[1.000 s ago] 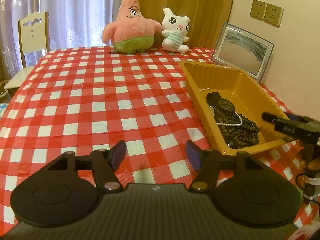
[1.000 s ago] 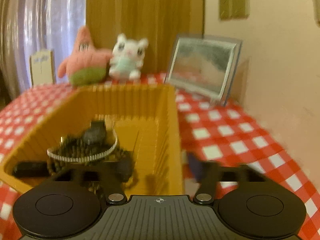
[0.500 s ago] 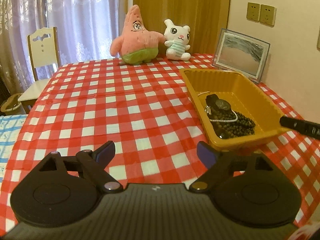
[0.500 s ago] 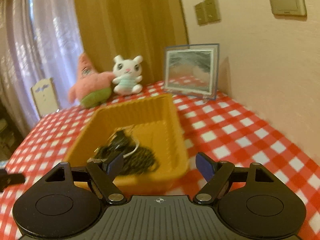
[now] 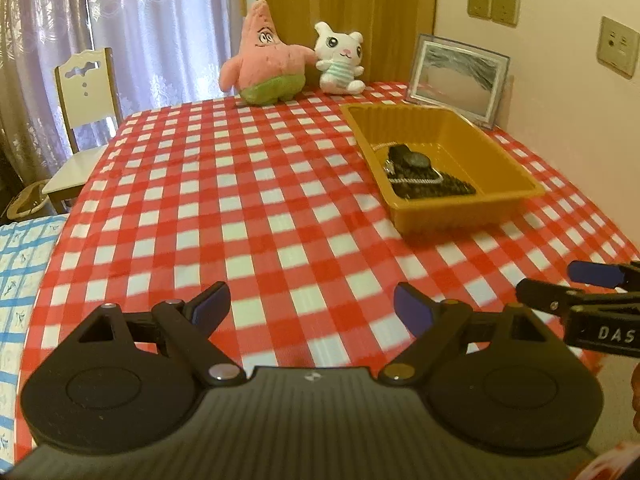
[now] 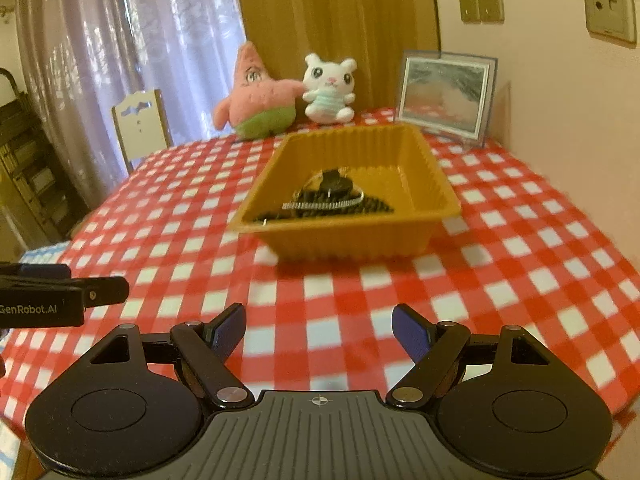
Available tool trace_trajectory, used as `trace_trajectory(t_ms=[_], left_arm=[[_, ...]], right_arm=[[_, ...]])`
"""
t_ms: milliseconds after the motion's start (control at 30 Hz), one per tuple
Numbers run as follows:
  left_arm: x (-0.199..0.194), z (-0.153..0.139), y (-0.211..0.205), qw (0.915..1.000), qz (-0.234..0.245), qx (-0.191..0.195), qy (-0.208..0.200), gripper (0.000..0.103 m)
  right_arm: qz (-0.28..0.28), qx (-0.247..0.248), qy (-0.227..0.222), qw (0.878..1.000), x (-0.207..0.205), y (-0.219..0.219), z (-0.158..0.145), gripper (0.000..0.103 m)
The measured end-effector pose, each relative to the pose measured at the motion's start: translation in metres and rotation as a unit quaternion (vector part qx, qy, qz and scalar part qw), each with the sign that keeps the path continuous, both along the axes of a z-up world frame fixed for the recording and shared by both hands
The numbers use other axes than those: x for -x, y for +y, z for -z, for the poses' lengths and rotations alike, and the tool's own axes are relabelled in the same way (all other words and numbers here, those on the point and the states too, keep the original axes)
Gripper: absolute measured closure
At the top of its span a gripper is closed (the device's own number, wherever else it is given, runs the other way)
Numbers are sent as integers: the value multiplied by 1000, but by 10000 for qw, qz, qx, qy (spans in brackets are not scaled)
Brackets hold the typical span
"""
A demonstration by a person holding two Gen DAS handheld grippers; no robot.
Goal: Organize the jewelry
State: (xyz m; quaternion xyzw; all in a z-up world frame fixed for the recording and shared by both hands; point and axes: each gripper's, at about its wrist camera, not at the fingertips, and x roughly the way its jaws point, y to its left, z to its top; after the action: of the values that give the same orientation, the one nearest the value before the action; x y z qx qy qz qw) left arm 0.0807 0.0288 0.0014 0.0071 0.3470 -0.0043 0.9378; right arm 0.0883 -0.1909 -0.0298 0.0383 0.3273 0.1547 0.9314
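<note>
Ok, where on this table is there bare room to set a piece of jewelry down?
The widest bare cloth is the checked tablecloth left of the yellow tray, from the plush toys forward to the left gripper. A band also lies bare between the tray and right gripper. The tray's near half is crowded with jewelry.

Both wrist cams low over table's near edge, facing fwd, prob. side by side; shared: yellow tray.
</note>
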Motion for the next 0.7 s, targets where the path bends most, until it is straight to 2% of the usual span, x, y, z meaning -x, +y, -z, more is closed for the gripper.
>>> trace_trajectory(t_ms=[333, 700], left_arm=[[37, 7, -7, 9997, 174, 65, 136, 15], [54, 7, -3, 9999, 127, 61, 91, 15]], right_arm=[[-128, -36, 137, 9998, 27, 3, 2, 23], [-254, -29, 142, 9996, 40, 8, 3, 23]])
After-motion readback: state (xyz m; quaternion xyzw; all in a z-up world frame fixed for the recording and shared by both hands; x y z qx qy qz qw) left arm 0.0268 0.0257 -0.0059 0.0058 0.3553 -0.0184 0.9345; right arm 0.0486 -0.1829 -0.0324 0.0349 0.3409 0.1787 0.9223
